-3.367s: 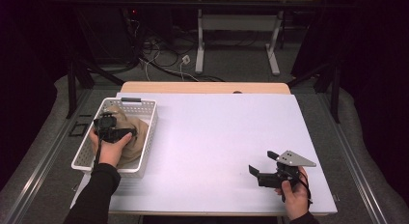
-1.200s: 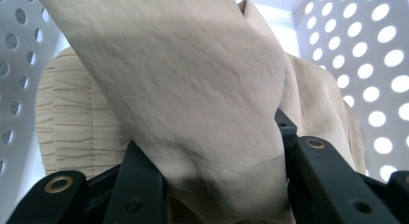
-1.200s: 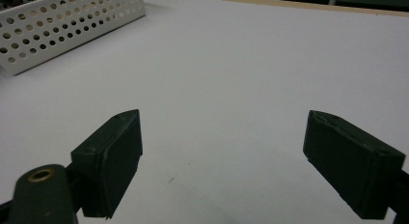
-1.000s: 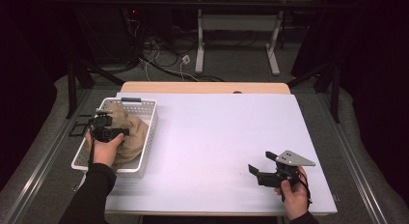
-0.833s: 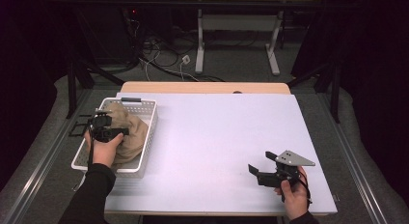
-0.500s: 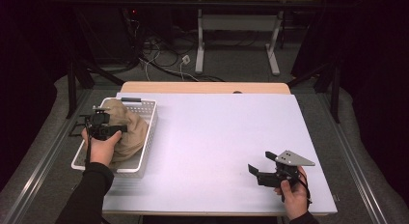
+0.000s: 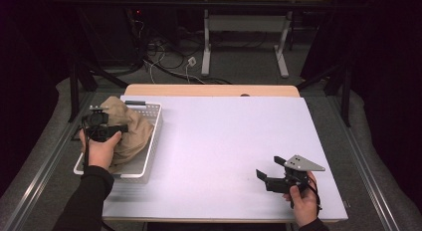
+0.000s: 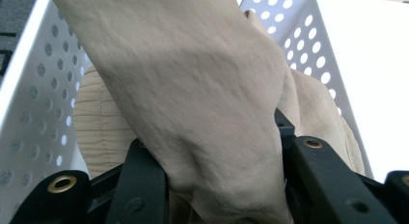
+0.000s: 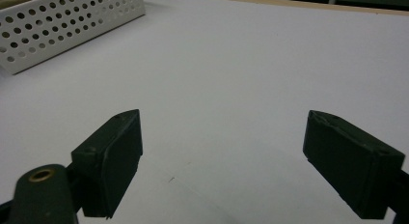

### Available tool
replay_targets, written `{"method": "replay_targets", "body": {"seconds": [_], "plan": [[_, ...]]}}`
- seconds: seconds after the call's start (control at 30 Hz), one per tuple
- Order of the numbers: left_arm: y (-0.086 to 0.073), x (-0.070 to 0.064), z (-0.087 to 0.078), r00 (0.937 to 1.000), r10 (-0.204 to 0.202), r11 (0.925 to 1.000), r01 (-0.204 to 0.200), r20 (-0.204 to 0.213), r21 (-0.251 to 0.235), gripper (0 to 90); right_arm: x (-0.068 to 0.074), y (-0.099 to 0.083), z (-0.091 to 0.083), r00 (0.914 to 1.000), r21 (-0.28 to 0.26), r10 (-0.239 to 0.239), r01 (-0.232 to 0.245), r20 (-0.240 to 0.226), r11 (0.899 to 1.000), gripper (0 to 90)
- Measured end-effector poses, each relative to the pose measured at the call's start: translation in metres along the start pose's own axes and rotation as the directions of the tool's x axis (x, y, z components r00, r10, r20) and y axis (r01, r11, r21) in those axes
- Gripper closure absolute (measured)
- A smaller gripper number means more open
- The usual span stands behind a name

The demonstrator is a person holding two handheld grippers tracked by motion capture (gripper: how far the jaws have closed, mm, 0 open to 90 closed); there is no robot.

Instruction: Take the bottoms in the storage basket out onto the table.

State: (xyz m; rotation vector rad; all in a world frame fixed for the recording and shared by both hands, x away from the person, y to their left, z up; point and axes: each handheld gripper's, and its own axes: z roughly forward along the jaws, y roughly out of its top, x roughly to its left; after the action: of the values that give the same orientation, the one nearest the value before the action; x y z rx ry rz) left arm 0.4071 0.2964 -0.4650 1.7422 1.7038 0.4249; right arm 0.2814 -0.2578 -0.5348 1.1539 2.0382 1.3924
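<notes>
A tan cloth (image 7: 130, 134) lies bunched in a white perforated basket (image 7: 153, 129) at the table's left. My left gripper (image 7: 112, 129) is over the basket, shut on a fold of that cloth and holding it raised. In the left gripper view the tan cloth (image 8: 193, 103) is pinched between the two black jaws, with the basket wall (image 8: 29, 108) behind it. My right gripper (image 7: 267, 177) rests on the table at the near right, open, with nothing between its fingers (image 9: 113, 156).
The white table top (image 7: 229, 141) stretches between the basket and the right gripper. A corner of the basket (image 9: 67, 21) stands far left in the right gripper view. Beyond the table's far wooden edge (image 7: 211, 90) are cables and desk legs on the floor.
My left gripper has closed on the cloth in the basket and lifted it up and toward the far left corner. The right gripper has stayed still.
</notes>
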Motion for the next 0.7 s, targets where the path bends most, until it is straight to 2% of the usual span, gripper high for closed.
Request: {"method": "replay_targets", "body": {"seconds": [0.7], "plan": [[0.008,-0.002,-0.019,0.9999,0.014,0.9985,-0.014,0.000,-0.052,63.6,0.000,0.000,0.000,1.0000,0.003,0.000,0.001,-0.001,1.000,13.6]]}}
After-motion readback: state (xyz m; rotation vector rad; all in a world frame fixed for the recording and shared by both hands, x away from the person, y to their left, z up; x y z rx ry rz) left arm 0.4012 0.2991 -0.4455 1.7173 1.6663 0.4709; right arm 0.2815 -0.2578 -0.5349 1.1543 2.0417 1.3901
